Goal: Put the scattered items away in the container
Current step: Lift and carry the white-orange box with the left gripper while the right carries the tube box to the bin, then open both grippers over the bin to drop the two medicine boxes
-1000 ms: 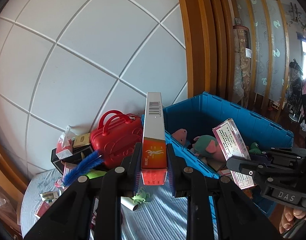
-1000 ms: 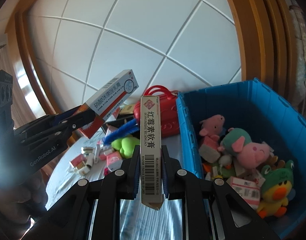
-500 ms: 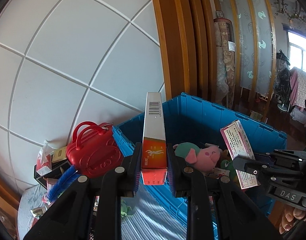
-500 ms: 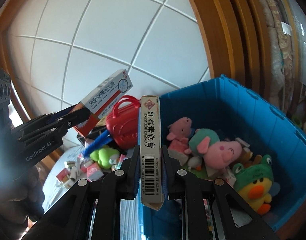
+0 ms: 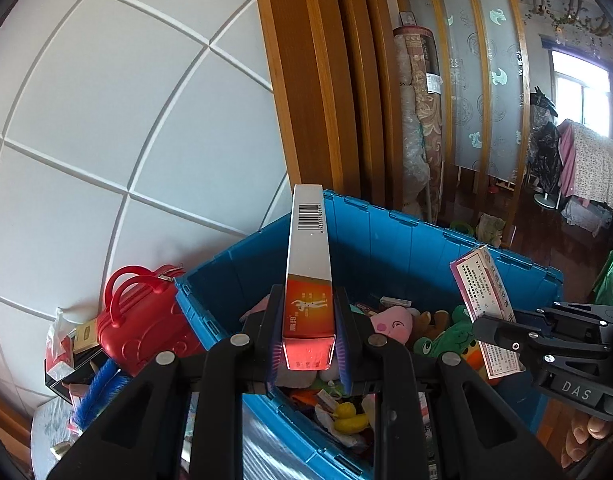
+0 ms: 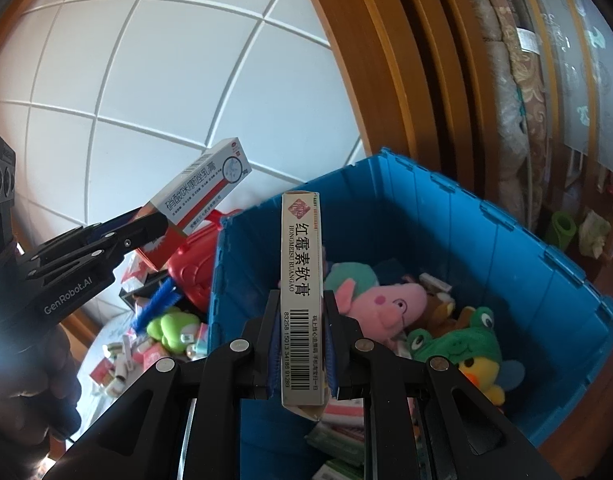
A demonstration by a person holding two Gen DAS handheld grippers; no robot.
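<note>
Left gripper [image 5: 309, 344] clamped tight on a long orange-and-silver carton [image 5: 309, 276], pads pressing both long side faces near its orange end. Long axis runs straight out along the fingers, barcode end far and tilted up, over the near-left corner of the blue crate [image 5: 410, 240].

Right gripper [image 6: 301, 346] likewise closed on a white ointment carton [image 6: 301, 280] with red print, gripped near the barcode end; long axis along the fingers, far end up, hanging over the crate's near wall.

In the right wrist view the two cartons are well apart.

Crate's open top is unobstructed; its floor is crowded with a pink pig plush [image 6: 386, 306], a green frog plush [image 6: 454, 344], a yellow duck [image 5: 348, 416] and flat boxes. A red toy suitcase [image 5: 142, 320] sits against the crate's left wall, with a blue brush [image 6: 158, 304], a green toy [image 6: 172, 330] and small loose boxes scattered on the table further left. White panelled wall just behind.
</note>
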